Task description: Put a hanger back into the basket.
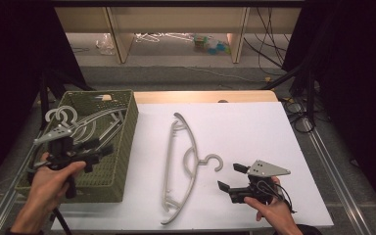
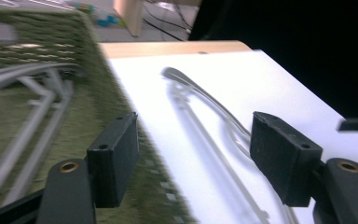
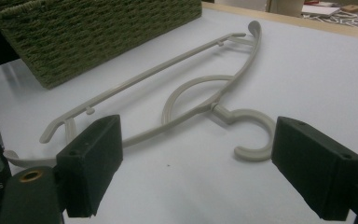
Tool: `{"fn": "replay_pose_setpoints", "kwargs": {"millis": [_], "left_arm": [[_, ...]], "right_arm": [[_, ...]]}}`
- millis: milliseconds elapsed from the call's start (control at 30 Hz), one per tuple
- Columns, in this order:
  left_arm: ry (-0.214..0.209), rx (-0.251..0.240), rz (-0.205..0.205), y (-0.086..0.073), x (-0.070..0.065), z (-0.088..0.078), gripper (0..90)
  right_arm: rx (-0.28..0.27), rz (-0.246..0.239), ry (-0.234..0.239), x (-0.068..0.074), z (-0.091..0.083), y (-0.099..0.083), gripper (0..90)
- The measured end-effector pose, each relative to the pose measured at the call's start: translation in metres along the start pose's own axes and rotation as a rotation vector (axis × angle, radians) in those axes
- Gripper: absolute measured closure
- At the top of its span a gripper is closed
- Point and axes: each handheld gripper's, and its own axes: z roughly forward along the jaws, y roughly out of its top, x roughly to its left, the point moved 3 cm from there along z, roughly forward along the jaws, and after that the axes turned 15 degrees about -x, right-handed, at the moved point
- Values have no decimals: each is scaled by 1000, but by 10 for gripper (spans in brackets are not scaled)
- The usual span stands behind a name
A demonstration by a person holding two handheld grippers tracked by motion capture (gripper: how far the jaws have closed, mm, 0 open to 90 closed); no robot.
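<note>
High view: your left hand-held gripper (image 1: 85, 155) spread, empty, over basket (image 1: 122, 147) holding hangers (image 1: 85, 122). Loose hanger (image 1: 183, 166) lies right of basket on worktop (image 1: 254, 127). Right hand-held gripper (image 1: 230, 177) spread beside its hook; next, pinch it.

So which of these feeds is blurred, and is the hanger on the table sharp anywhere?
Left gripper view: basket smeared by motion blur, hanger soft. Right gripper view: hanger crisp, faint shadow beneath. High view: evenly lit sheet, dark surroundings, hanger clear.
</note>
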Motion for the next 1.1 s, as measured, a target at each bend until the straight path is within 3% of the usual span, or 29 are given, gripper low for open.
{"fn": "replay_pose_setpoints", "kwargs": {"millis": [67, 167, 233, 367, 467, 533, 567, 633, 800, 933, 967, 1000, 1100], "left_arm": [[-17, 9, 10, -9, -9, 6, 318], [-55, 23, 7, -21, -22, 12, 300], [-79, 39, 38, -29, -29, 18, 298], [-113, 82, 55, -50, -46, 28, 267], [-127, 76, 51, -60, -56, 34, 248], [-146, 65, 40, -66, -61, 38, 247], [-147, 59, 17, -69, -63, 39, 247], [-162, 60, 40, -72, -67, 42, 246], [-171, 72, 54, -79, -75, 45, 229], [-146, 100, 82, -86, -82, 47, 168], [-157, 104, 91, -88, -84, 48, 168], [-163, 107, 99, -89, -85, 49, 169], [-162, 122, 95, -95, -92, 53, 167]], "right_arm": [[-9, -21, -5, -1, 0, 1, 175], [-6, -8, -3, 0, 0, 0, 175], [-7, -19, -5, -2, 0, 1, 175], [-8, -15, -7, -2, -1, 1, 175], [-2, 8, 0, -2, -2, 1, 175], [-31, -7, -5, -5, -2, 1, 174], [-8, 9, -4, -5, -4, 1, 174], [-22, -6, -13, -7, -4, 1, 173], [-35, -6, -12, -6, -3, 1, 174], [-12, 12, -18, -5, -6, 0, 174], [-24, -6, -26, -7, -6, 1, 174], [-5, 21, -16, -5, -8, 1, 174], [-19, 9, -30, -7, -10, 0, 174]]}}
